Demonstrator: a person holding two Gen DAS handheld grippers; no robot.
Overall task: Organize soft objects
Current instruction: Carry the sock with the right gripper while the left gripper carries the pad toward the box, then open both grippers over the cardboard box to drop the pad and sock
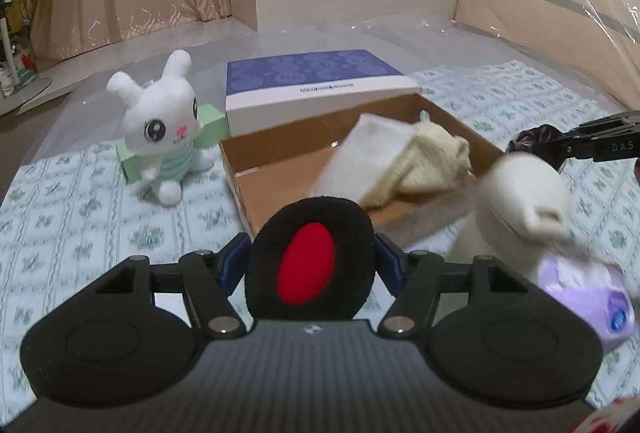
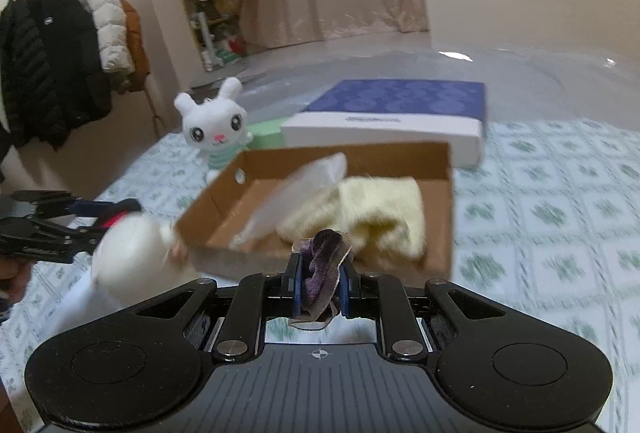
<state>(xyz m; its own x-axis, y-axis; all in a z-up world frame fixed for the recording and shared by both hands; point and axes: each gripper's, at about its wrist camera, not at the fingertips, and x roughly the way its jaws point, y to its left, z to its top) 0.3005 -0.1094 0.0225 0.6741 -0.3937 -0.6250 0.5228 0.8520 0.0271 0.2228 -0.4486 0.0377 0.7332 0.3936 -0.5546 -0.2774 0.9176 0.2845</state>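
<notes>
My left gripper (image 1: 310, 257) is shut on a round black soft pad with a red centre (image 1: 308, 273), held just short of the near wall of an open cardboard box (image 1: 276, 173). In the box lie a white cloth (image 1: 356, 161) and a cream knitted cloth (image 1: 432, 161). My right gripper (image 2: 320, 265) is shut on a purple velvet scrunchie (image 2: 326, 257), at the box's near edge (image 2: 224, 257). It also shows at the right of the left wrist view as the right gripper (image 1: 560, 147). A white bunny plush (image 1: 160, 129) sits left of the box.
A cream-white plush (image 1: 520, 201) and a purple tissue pack (image 1: 584, 297) lie right of the box on the patterned bedspread (image 1: 80, 233). A blue-and-white box lid (image 1: 320, 89) and a green carton (image 1: 212, 125) stand behind. Coats (image 2: 60, 53) hang at the far left.
</notes>
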